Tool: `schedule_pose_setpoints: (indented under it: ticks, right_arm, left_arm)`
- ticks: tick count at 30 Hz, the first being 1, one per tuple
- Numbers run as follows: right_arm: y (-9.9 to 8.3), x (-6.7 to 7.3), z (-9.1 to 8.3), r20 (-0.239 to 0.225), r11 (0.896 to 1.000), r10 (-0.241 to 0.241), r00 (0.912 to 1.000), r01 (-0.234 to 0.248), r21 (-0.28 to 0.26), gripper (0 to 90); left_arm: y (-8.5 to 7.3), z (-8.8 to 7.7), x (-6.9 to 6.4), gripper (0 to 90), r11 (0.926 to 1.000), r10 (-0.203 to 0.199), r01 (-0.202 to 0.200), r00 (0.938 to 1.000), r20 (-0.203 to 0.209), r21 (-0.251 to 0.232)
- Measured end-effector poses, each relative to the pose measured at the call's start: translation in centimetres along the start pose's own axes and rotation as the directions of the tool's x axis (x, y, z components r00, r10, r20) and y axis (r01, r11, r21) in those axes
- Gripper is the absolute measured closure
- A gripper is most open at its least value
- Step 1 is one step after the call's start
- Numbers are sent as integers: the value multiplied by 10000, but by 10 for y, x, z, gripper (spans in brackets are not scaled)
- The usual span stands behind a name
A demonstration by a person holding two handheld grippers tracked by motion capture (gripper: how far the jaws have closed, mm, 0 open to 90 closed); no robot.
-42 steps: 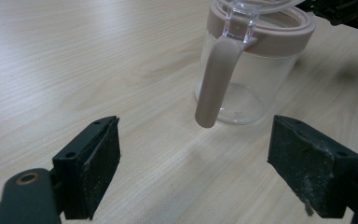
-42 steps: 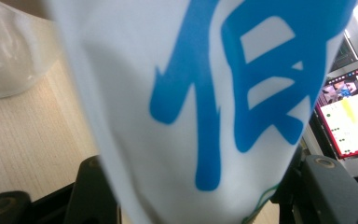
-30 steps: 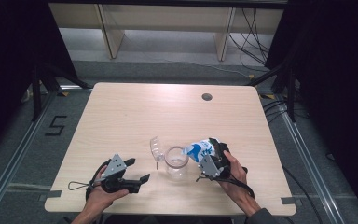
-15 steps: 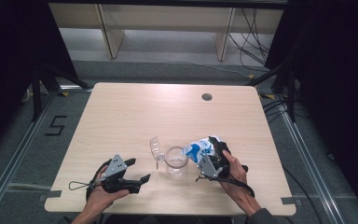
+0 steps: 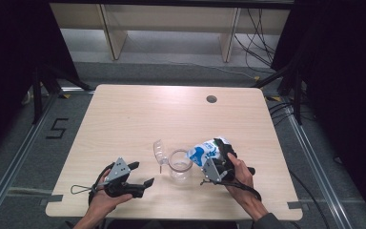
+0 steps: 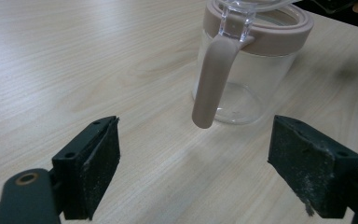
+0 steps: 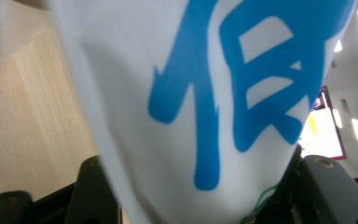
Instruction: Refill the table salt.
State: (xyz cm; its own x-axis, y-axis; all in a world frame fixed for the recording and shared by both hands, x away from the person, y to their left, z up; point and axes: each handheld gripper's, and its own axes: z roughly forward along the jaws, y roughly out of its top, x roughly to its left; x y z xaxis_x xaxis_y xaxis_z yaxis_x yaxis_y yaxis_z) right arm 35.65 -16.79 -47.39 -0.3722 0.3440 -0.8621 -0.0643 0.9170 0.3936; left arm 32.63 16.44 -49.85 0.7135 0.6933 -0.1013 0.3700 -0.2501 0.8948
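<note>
Near the front edge of the table [image 5: 124, 109] I've got a white and blue bag [image 5: 204, 151] clamped in my right gripper [image 5: 215, 164], tipped over the open jar [image 5: 180, 163]; in the right gripper view the jaws press both sides of the bag [image 7: 205, 93]. The jar's clear lid [image 5: 159, 151] is flipped up on its far-left side. My left gripper [image 5: 140, 179] rests on the table left of the jar, jaws wide apart, nothing between them, and its own view looks at the jar's handle [image 6: 214, 79]. Looks like a pour into the jar: keep the bag mouth over the rim, tilt slowly, don't squeeze harder, and steady the jar by the handle with the left if it starts to slide
</note>
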Motion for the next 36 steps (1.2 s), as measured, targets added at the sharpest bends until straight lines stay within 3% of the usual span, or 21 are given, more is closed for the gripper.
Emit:
schedule_pose_setpoints:
  ticks: [5,6,10,11,13,21,23,24,26,27,31,33,34,35,36]
  right_arm:
    - [0,0,0,112,10000,-73,9999,72,28,461]
    - [0,-1,0,162,9995,-322,9993,323,-22,461]
    - [2,0,-1,204,9996,-266,9994,264,62,463]
    - [2,-2,-1,320,9970,-770,9965,772,-45,464]
    - [2,1,0,267,9988,-495,9984,494,73,464]
    - [2,4,0,271,9979,-633,9976,629,120,465]
    - [3,1,1,390,9919,-1268,9912,1270,-4,465]
    - [3,1,1,407,9915,-1301,9907,1303,-14,465]
    - [3,2,1,325,9930,-1183,9924,1183,19,465]
    - [3,5,1,332,9959,-887,9955,881,201,465]
    - [3,6,2,280,9962,-873,9958,871,76,465]
    - [5,3,2,484,9875,-1574,9863,1574,45,465]
    - [4,6,2,391,9932,-1159,9925,1153,156,466]
    - [4,5,2,394,9926,-1213,9918,1208,148,467]
    - [4,7,2,293,9952,-977,9948,976,56,467]
  left_arm:
    - [0,0,0,161,10000,-4,4,10000,-4,5]
    - [0,0,0,161,10000,-7,7,10000,-4,3]
    - [0,0,0,161,10000,12,-12,10000,3,8]
    - [0,0,0,161,10000,9,-9,10000,4,10]
    - [0,0,0,161,10000,-3,3,10000,52,-23]
    - [0,0,0,161,10000,6,-6,10000,11,13]
    - [0,0,0,161,10000,-6,6,10000,9,4]
    - [0,0,0,161,10000,1,-1,10000,13,5]
    - [0,0,0,161,10000,-9,9,10000,15,17]
    - [0,0,0,161,10000,-16,16,10000,15,14]
    - [0,0,0,161,10000,-21,21,10000,64,-9]
    - [0,1,0,161,10000,-21,21,10000,63,-8]
    - [0,1,0,161,10000,-21,21,10000,71,-5]
    - [0,1,0,161,10000,-14,14,10000,70,5]
    - [0,1,0,161,10000,-15,15,10000,72,1]
